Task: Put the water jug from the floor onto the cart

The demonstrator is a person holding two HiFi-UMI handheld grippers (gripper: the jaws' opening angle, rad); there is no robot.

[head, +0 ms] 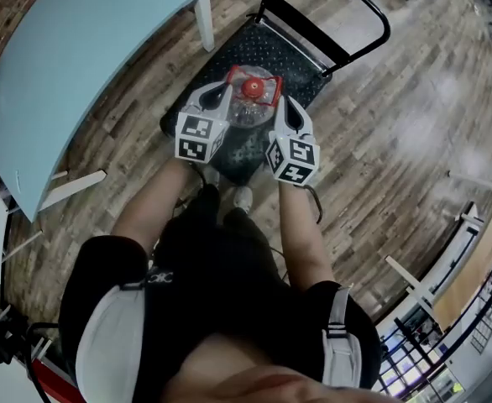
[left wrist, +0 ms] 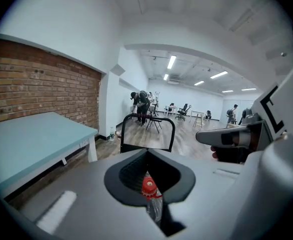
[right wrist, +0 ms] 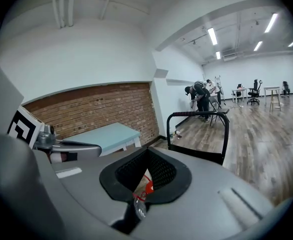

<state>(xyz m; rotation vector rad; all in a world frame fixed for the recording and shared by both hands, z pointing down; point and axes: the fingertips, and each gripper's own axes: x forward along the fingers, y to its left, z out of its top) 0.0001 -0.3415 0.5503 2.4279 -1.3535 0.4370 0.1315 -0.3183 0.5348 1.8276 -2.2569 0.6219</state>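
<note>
The left gripper (head: 221, 99) is closed down on the top of the water jug (head: 251, 91). In the left gripper view its jaws meet along most of their length, leaving only the padded hollow between them, and the jug's red cap and clear neck (left wrist: 149, 189) sit in that hollow. The right gripper (head: 285, 112) has hold of the same jug from the right side. Its own view shows the jaws just as nearly together, with the red cap (right wrist: 147, 186) and a bit of clear plastic caught in the dark hollow.

From the head view the two grippers flank the jug's top, close beside each other, with the red cap and red handle ring showing between them. The jug is over the near part of the black cart (head: 273, 50), whose deck spreads out beneath it and whose tall push handle (head: 340, 11) rises at the far side. Whether the jug's base rests on the deck cannot be told.

A pale blue table (head: 86, 49) stands to the left on the wooden floor (head: 397, 124).
</note>
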